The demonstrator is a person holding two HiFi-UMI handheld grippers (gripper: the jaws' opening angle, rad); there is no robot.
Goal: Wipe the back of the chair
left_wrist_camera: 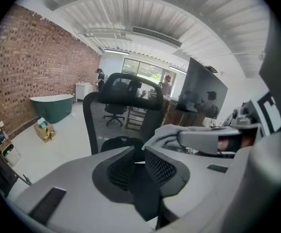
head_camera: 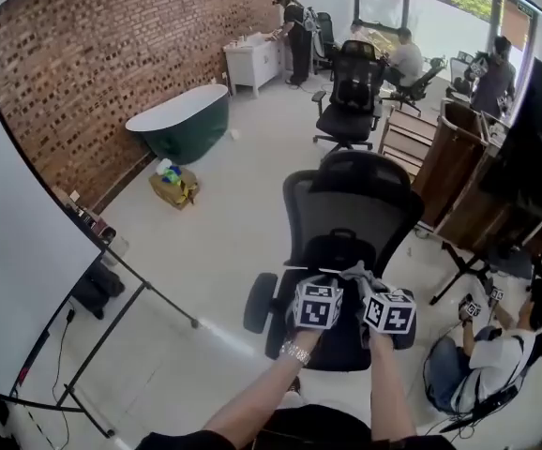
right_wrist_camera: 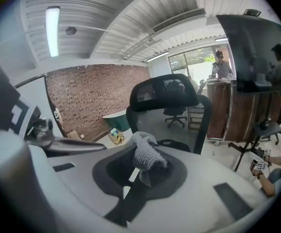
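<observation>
— Where's the chair (head_camera: 351, 216) in all this?
— In the middle of the white floor (head_camera: 224, 242), right in front of the person holding the tongs; it's black, with a mesh back rounded at the top, a headrest above that and padded armrests; both tongs hang over its seat, close to the back.
— And the tongs themselves?
— The right tongs (right_wrist_camera: 145, 171) pinch a grey cloth (right_wrist_camera: 148, 155), knitted and bunched into a lump; the left tongs (left_wrist_camera: 139, 161) are spread a little, with only the chair showing through the gap; their pads are dark and dimpled like netting.
— What's round about?
— A rough red brick wall (head_camera: 112, 54) on the left; against it a dark green bathtub (head_camera: 179, 120), smooth and oval with a pale rim; a cardboard box (head_camera: 174, 187) just beside the tub; a big whiteboard (head_camera: 18, 251) on a thin black stand nearer us; a second office chair (head_camera: 351, 101) well beyond the first; wooden cabinets (head_camera: 451, 162) to the right; a seated person (head_camera: 482, 359) low on the floor, near the chair's base.
— Anything in the way?
— The seat and the lumbar pad (head_camera: 337, 251) lie between the holder and the mesh.
</observation>
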